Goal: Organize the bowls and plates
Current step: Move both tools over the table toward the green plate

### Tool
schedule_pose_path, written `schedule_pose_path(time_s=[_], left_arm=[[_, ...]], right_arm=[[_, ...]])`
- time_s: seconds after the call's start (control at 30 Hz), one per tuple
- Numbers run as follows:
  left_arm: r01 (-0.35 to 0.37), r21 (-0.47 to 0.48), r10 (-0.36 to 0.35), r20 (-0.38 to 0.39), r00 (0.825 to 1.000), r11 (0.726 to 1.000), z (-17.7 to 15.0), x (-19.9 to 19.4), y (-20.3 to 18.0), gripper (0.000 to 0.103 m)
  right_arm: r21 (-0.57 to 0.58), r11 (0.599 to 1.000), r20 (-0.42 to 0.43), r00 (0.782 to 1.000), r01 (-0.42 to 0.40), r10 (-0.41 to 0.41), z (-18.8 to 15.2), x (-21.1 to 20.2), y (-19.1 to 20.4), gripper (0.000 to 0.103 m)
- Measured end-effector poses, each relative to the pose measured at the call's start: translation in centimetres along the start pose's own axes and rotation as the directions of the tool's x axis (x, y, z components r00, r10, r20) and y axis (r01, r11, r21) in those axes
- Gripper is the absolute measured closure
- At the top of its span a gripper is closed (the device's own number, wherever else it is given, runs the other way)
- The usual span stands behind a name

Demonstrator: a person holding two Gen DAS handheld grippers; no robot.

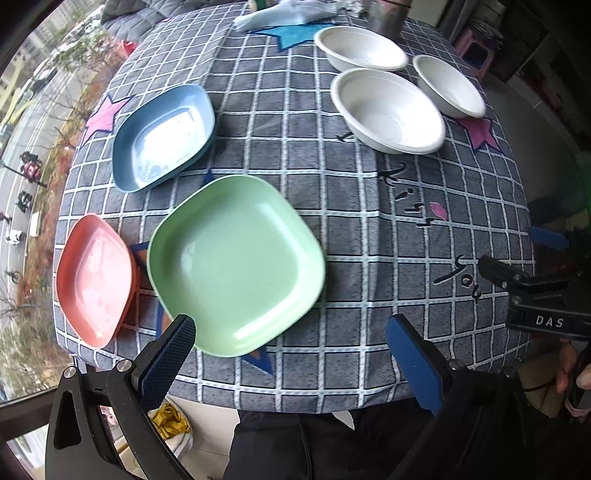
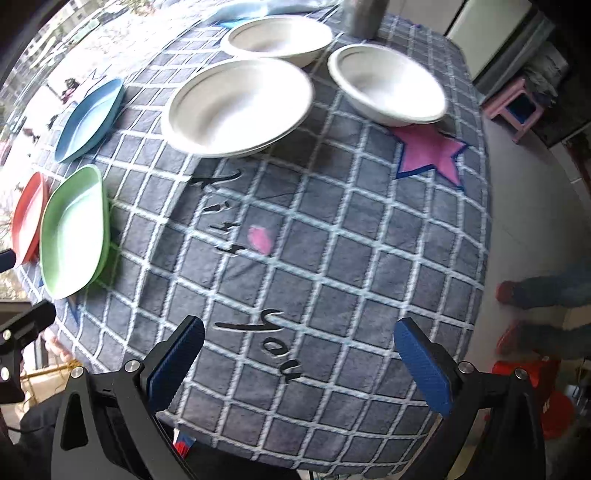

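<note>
Three square plates lie on the checked tablecloth: a green plate [image 1: 236, 264] nearest, a pink plate [image 1: 94, 280] to its left, a blue plate [image 1: 162, 138] behind. Three white bowls stand at the back right: the near bowl [image 1: 388, 110], the far bowl [image 1: 360, 48] and the right bowl [image 1: 448, 86]. My left gripper [image 1: 291, 328] is open and empty, just above the green plate's near edge. My right gripper [image 2: 299, 332] is open and empty over the front of the cloth, well short of the near bowl [image 2: 238, 107]. The green plate [image 2: 74, 232] lies far left there.
A grey metal cylinder [image 1: 386, 16] and a light blue cloth [image 1: 284, 14] stand at the table's back. The right gripper's black body [image 1: 543, 295] shows at the right. A window runs along the left; a pink stool [image 2: 515, 107] stands on the floor at the right.
</note>
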State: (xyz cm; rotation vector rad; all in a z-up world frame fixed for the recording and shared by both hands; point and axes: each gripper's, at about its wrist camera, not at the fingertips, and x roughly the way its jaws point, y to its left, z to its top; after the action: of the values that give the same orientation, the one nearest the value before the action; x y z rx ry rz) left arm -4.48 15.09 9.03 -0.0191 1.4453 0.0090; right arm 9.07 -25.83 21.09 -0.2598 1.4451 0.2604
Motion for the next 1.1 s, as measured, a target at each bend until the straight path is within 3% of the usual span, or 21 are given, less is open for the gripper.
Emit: schedule_pose_path(time_s=[0.23,0.63,1.1], left_arm=[[0.015,-0.013,-0.015,-0.006,1.0,1.0,0.7,-0.2,1.9,0.0],[0.055,-0.003,-0.055,-0.046,0.997,0.999,2.0,0.3,4.2,0.0],[0.099,-0.027,-0.101,-0.101,0.99,0.995,1.7,1.3,6.0,0.0]], right_arm=[[0.024,0.999,-0.035,0.999,-0.033,0.034,1.3,0.5,0.7,0.0],[-0.06,0.998,-0.03,1.0,0.0,-0.002,3.3,0.3,5.6,0.0],[-0.027,1.0,-0.07,0.998,0.0,-0.002,4.0,0.6,7.9,0.0]])
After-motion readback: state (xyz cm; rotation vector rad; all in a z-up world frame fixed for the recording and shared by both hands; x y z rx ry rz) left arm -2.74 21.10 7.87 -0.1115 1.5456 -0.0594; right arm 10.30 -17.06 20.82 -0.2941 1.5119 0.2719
